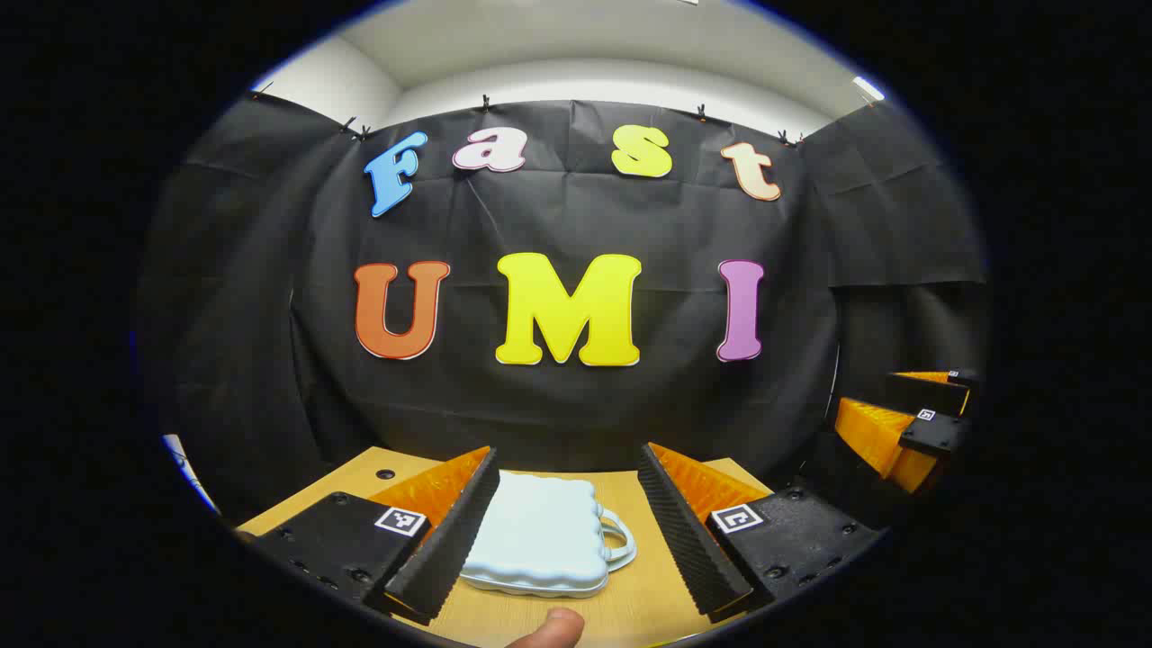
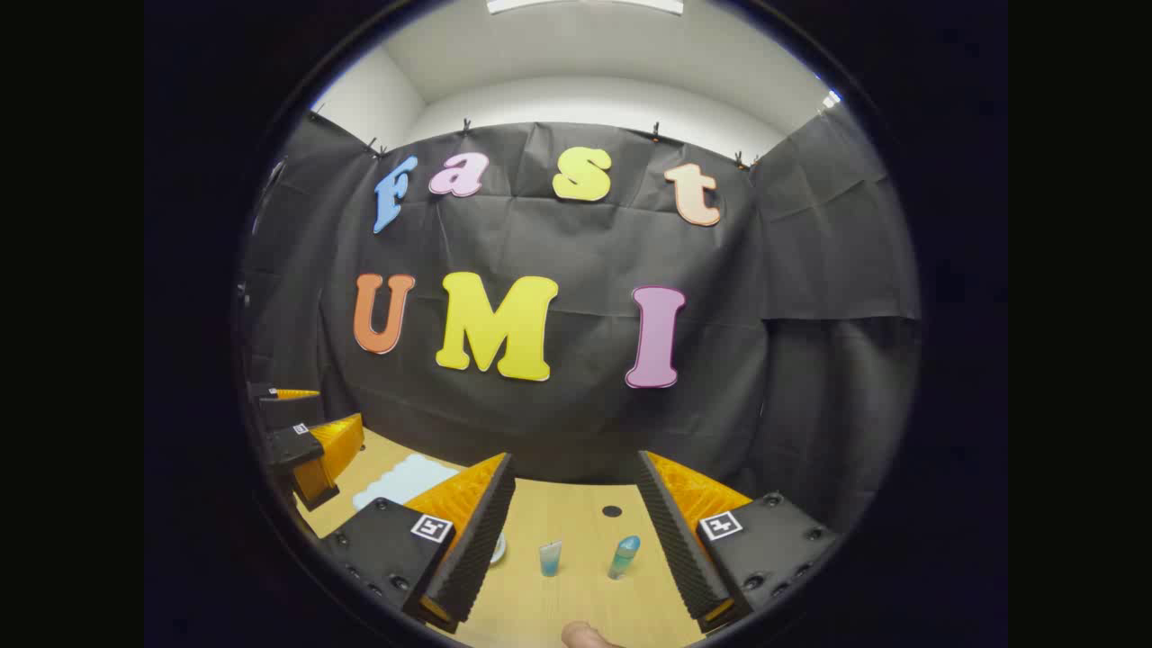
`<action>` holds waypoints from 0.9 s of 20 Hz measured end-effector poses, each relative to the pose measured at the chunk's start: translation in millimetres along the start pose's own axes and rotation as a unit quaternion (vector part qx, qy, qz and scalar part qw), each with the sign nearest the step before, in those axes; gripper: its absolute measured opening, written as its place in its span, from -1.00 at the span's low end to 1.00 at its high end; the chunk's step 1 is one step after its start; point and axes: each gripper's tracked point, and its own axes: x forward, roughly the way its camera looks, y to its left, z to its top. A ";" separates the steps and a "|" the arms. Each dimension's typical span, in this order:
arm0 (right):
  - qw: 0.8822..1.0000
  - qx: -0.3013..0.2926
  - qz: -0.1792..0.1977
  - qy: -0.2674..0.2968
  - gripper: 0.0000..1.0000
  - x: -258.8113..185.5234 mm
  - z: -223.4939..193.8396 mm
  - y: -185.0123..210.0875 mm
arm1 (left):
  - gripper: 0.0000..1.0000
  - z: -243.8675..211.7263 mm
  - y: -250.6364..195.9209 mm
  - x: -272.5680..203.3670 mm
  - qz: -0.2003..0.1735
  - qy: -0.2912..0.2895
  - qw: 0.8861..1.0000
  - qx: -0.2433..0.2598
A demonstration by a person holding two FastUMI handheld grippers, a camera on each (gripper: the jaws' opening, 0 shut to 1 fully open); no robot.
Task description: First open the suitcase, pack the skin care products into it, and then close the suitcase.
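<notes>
On the table [image 1: 630, 603], suitcase [image 1: 540, 537] lies closed between left gripper [image 1: 569, 531] jaws (both grippers spread wide, empty); opening step pending, likely needs a lid-edge grip.

both views level — facing booth wall [image 1: 558, 396]

A wooden table [image 2: 576, 517] with a dark hole [image 2: 612, 511] before black cloth [image 2: 558, 423]

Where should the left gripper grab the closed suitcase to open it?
Probably the lid's scalloped edge beside the handle, coming from the handle side. The suitcase lies flat and closed on the table, and the open left gripper already straddles it.
</notes>
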 end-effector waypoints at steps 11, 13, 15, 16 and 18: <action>0.999 -0.008 0.037 0.001 0.61 5.8 7.2 10.6 | 0.98 3.1 -1.2 12.6 0.021 -0.010 1.000 0.008; 0.999 -0.003 0.038 0.003 0.61 9.2 6.7 9.5 | 0.97 4.5 -1.3 13.2 0.022 -0.013 1.000 0.010; 0.999 -0.006 0.038 0.006 0.61 11.0 4.7 8.3 | 0.97 0.6 -2.8 15.2 0.022 -0.010 1.000 0.007; 0.999 -0.007 0.040 0.005 0.60 11.3 5.3 8.0 | 0.97 -1.4 -2.1 16.0 0.023 -0.007 1.000 0.007; 0.999 -0.008 0.039 0.007 0.60 11.3 2.8 4.5 | 0.97 -5.4 -3.0 17.4 0.025 -0.002 1.000 0.009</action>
